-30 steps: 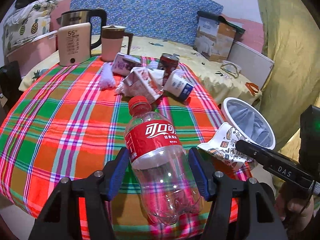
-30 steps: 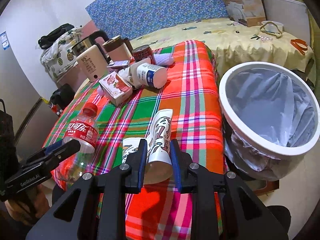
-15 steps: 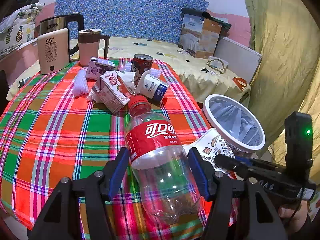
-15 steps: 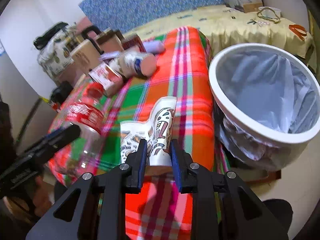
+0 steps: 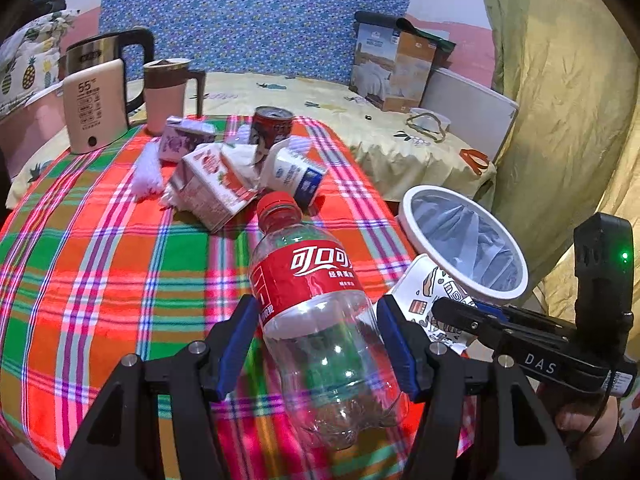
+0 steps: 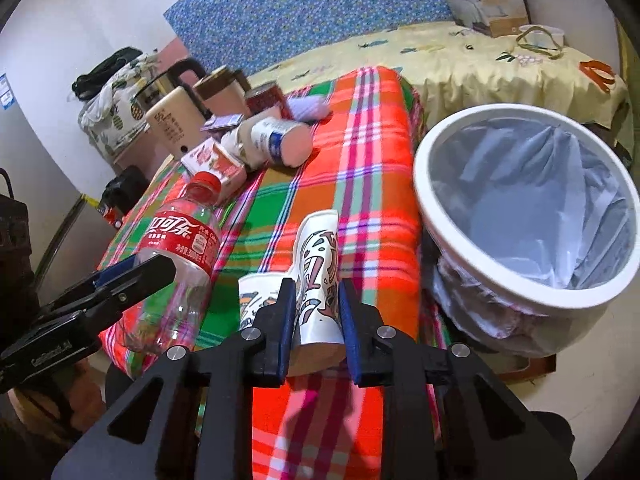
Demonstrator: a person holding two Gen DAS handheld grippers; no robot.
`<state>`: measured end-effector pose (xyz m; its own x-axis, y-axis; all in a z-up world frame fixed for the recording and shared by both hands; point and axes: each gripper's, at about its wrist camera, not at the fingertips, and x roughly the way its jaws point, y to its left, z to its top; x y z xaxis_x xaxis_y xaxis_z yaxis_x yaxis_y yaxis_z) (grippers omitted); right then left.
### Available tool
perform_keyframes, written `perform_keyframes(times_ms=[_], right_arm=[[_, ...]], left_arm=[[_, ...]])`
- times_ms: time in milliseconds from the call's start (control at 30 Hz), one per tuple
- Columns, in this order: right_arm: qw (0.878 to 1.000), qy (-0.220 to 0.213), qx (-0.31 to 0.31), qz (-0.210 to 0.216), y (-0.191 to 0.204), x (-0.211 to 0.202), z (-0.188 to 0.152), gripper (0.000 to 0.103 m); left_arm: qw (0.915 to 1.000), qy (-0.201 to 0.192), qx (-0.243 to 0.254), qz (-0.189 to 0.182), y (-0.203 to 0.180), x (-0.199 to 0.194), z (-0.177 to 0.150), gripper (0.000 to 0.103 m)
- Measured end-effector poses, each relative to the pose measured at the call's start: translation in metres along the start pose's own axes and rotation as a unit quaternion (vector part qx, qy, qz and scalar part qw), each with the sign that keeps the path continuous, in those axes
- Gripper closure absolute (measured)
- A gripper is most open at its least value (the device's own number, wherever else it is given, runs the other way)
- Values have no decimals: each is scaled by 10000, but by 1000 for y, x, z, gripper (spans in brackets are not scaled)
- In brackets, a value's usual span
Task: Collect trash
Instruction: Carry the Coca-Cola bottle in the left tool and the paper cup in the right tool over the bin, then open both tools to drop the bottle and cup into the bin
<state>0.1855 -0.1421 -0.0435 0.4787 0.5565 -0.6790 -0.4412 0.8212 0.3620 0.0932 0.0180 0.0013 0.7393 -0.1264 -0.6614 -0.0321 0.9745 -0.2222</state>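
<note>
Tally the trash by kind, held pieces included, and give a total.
Plastic bottles: 1
Drink cans: 1
Cartons: 2
Paper cups: 2
Total: 6

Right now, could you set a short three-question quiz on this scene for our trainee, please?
1. True or false: the bin stands on the table.
2. What does the left gripper hold? A) can B) bottle C) carton
3. Fill in: the right gripper is shut on a flattened paper ____.

Key
1. False: the bin stands beside the table's edge, lower than its top.
2. B: the bottle, empty, with a red cap and label.
3. cup; the jaws have just been closing, with it between them.
</note>
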Motion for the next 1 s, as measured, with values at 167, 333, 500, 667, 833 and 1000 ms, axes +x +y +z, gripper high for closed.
perform_keyframes(times_ms=[167, 333, 500, 667, 833, 1000], right_arm=[[9995, -251, 130, -129, -15, -13, 7, 79], [9972, -543, 356, -366, -41, -29, 15, 79], [9932, -745, 630, -633, -68, -44, 18, 79], [9891, -846, 789, -908, -88, -52, 18, 79], [9862, -828, 865, -1148, -101, -53, 19, 79], [9847, -726, 967, -1254, -113, -49, 21, 78]], left_arm=[[9997, -64, 154, -153, -17, 5, 11, 40], [9985, -97, 383, -382, -43, 16, 25, 40], [9961, -60, 605, -643, -71, 32, 37, 40], [9933, 53, 788, -838, -98, 53, 46, 40], [9901, 170, 956, -1015, -122, 69, 51, 40], [9870, 359, 1076, -1142, -138, 88, 53, 39]])
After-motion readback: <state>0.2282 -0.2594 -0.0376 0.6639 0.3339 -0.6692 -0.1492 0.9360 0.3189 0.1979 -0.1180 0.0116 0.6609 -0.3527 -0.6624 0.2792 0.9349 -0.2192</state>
